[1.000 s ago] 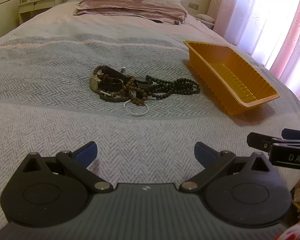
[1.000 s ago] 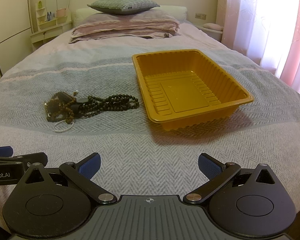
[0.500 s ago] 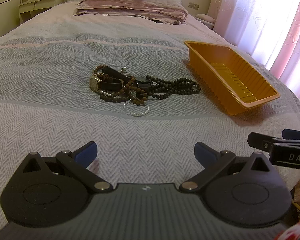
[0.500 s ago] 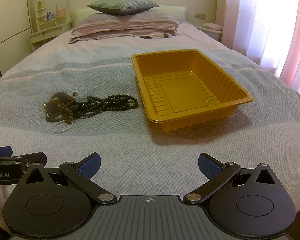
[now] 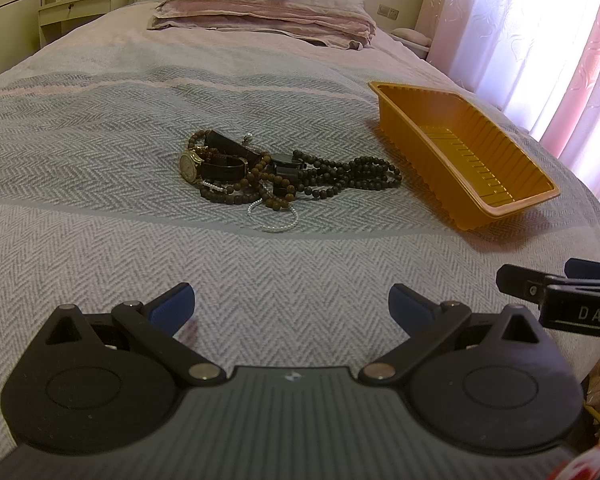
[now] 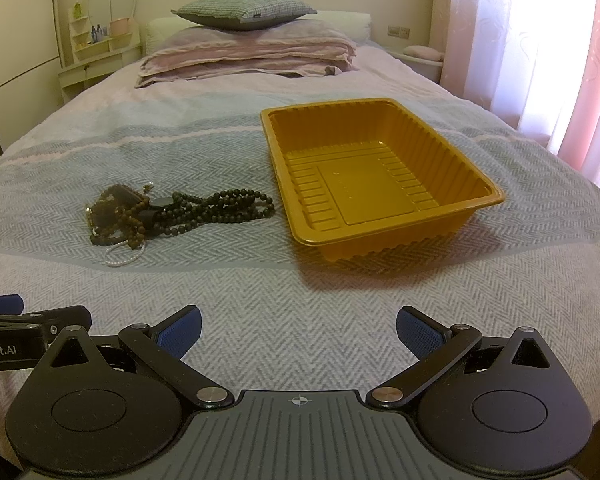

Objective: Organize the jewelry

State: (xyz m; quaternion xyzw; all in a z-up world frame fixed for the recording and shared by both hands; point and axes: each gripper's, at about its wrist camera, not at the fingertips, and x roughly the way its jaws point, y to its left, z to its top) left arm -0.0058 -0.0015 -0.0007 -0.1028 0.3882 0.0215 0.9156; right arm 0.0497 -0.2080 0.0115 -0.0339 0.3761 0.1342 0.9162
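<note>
A tangled pile of jewelry (image 5: pixel 276 176) lies on the grey herringbone bedspread: a gold-faced watch (image 5: pixel 189 166), dark bead strands (image 5: pixel 352 174), brown beads and a small white pearl bracelet (image 5: pixel 274 220). The pile also shows in the right wrist view (image 6: pixel 172 216). An empty orange plastic tray (image 6: pixel 380 176) sits to its right, also seen in the left wrist view (image 5: pixel 460 152). My left gripper (image 5: pixel 290 310) is open and empty, short of the pile. My right gripper (image 6: pixel 298 330) is open and empty, short of the tray.
Folded pink bedding and a checked pillow (image 6: pixel 244 16) lie at the bed's head. A cream dresser with a mirror (image 6: pixel 100 48) stands at the back left. Pink curtains (image 6: pixel 540 40) hang along the right side of the bed.
</note>
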